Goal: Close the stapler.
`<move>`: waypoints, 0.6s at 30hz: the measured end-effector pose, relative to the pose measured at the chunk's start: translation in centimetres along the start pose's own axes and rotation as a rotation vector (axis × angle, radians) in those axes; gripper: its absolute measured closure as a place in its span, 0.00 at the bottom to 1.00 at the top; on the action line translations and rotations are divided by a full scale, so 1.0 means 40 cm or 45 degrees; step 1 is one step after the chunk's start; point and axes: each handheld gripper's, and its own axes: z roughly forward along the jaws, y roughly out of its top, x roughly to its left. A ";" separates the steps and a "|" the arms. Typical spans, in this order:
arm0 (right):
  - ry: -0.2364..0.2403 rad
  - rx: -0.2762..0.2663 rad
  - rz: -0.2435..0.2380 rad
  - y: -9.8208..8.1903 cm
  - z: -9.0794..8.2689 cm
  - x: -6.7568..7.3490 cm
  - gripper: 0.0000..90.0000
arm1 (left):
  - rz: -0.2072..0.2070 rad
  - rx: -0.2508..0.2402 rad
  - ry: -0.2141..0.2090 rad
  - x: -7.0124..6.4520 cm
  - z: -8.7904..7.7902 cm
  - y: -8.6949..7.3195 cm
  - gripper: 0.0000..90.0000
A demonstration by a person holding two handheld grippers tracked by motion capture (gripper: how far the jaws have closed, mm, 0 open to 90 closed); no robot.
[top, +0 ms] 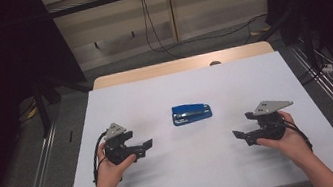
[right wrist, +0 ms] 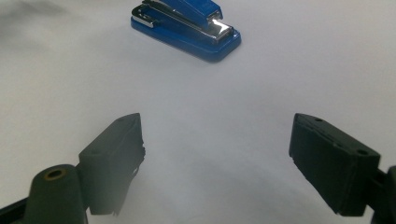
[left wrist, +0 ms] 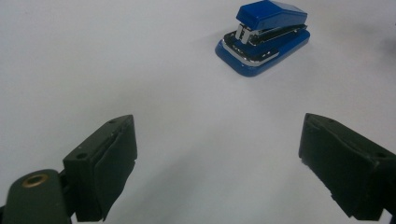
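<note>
White table [top: 266, 158], mid-session: the blue stapler [top: 191, 113] lies with its long axis crosswise, between my left gripper [top: 146, 145] and right gripper [top: 238, 135], roughly equally near. Both pairs of fingers spread, empty.

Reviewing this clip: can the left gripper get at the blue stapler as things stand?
Probably yes. The left gripper has its jaws wide open and aimed toward the blue stapler, with only bare white table between them. The right gripper stays on the far side.
</note>
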 end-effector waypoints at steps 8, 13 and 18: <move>-0.024 0.014 -0.018 -0.019 -0.024 0.006 0.20 | -0.013 -0.002 0.013 0.011 -0.024 -0.017 0.13; -0.015 0.012 -0.003 -0.031 -0.038 0.008 0.20 | 0.002 0.003 0.016 0.011 -0.039 -0.031 0.13; -0.034 0.008 0.008 -0.041 -0.052 0.007 0.19 | -0.007 0.005 0.022 0.014 -0.054 -0.046 0.13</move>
